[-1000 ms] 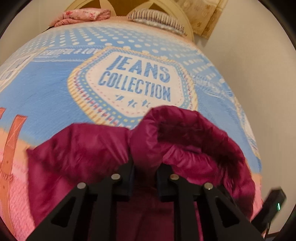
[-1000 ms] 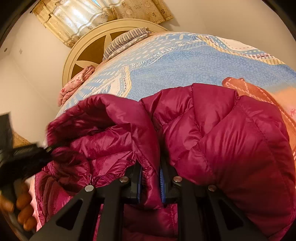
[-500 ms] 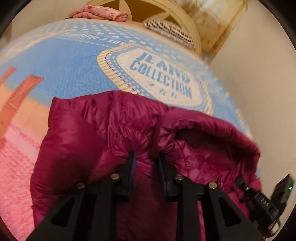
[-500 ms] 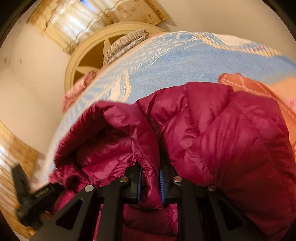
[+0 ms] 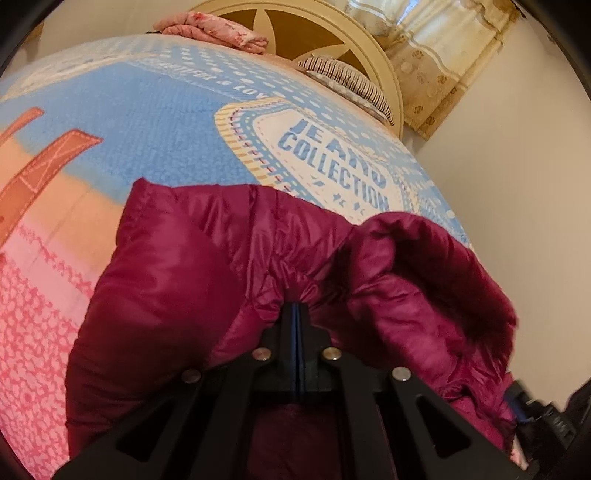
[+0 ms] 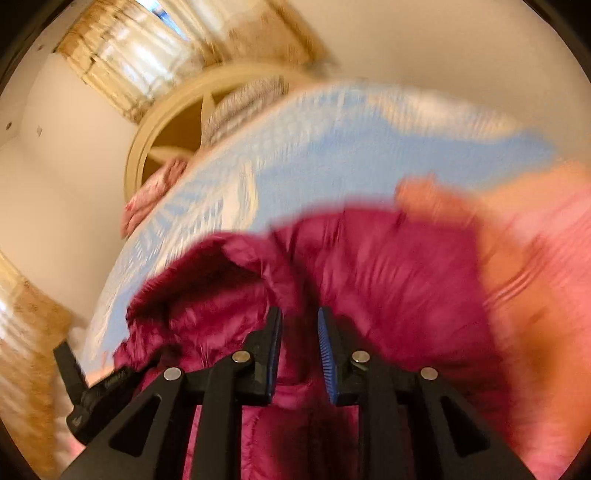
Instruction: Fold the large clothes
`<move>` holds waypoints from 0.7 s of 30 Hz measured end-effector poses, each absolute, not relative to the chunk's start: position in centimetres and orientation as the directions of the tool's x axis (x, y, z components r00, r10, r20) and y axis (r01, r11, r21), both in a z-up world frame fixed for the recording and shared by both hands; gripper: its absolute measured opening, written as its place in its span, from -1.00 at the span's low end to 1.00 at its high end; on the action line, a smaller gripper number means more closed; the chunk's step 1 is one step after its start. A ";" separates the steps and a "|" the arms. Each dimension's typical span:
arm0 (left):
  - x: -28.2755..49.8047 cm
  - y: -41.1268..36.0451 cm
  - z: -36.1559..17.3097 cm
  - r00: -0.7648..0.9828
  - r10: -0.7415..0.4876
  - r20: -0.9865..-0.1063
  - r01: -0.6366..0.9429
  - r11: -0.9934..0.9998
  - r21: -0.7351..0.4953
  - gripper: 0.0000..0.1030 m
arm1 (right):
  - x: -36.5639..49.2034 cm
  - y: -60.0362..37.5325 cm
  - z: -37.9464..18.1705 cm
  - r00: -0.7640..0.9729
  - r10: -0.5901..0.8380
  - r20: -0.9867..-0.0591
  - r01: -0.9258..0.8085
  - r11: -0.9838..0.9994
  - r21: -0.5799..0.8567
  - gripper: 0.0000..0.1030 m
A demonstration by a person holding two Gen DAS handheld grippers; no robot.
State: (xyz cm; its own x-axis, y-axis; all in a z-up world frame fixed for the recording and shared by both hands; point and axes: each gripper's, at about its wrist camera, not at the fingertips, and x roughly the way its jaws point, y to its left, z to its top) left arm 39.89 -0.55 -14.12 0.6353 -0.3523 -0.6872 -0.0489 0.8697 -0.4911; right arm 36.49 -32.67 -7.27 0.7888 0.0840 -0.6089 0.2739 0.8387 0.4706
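- The left gripper [image 5: 296,314] has its two black fingers pressed flat together, and puckered fabric of a maroon puffer jacket [image 5: 177,280] bunches right at their tips; whether cloth is pinched between them cannot be told.
- The right gripper [image 6: 300,332] stands with its blue-lined fingers [image 6: 327,343] parted, jacket fabric [image 6: 388,280] lying in and below the gap; this view is blurred.
- The jacket lies on a bed [image 5: 110,122], near the edge closest to the cameras, its hood [image 5: 436,266] gaping open on the left gripper's right.
- The bedspread, blue, pink and orange, bears a "JEANS COLLECTION" badge [image 5: 332,166] just beyond the jacket.
- At the far end, a folded pink cloth [image 5: 214,27] and a striped pillow [image 5: 347,83] rest against a cream round headboard [image 5: 295,22].
- Curtains [image 5: 436,55] hang beside it.
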 end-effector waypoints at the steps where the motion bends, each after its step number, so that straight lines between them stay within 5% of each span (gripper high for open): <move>1: 40.0 -0.5 -14.2 0.636 -0.357 -0.684 -0.049 0.866 -0.497 -0.88 | 36.4 -32.7 -5.9 0.810 0.037 -0.585 0.285 0.847 0.449 -0.60; 5: 39.5 -0.6 -14.0 0.639 -0.342 -0.689 -0.044 0.878 -0.477 -0.88 | 40.2 -31.3 -1.9 0.838 0.038 -0.545 0.231 0.879 0.416 -0.60; 8: 39.5 -0.5 -14.1 0.640 -0.345 -0.686 -0.043 0.876 -0.481 -0.88 | 45.7 -29.2 -1.4 0.791 0.066 -0.608 0.204 0.909 0.364 -0.60; 16: 39.1 -0.2 -13.8 0.652 -0.358 -0.668 -0.038 0.865 -0.500 -0.88 | 47.7 -25.8 -10.0 0.537 0.168 -0.827 0.179 0.935 0.306 -0.60; 21: 37.6 -0.6 -10.7 0.693 -0.284 -0.662 -0.009 0.915 -0.403 -0.73 | 45.4 -25.0 -11.2 0.622 0.135 -0.771 0.116 0.958 0.262 -0.60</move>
State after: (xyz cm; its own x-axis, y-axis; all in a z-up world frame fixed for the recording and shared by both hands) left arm 37.63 -0.60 -10.65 0.6932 -0.2844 -0.6622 -0.0090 0.9153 -0.4026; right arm 45.40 -25.00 -11.24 0.6217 0.1354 -0.7715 0.1159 0.9582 0.2616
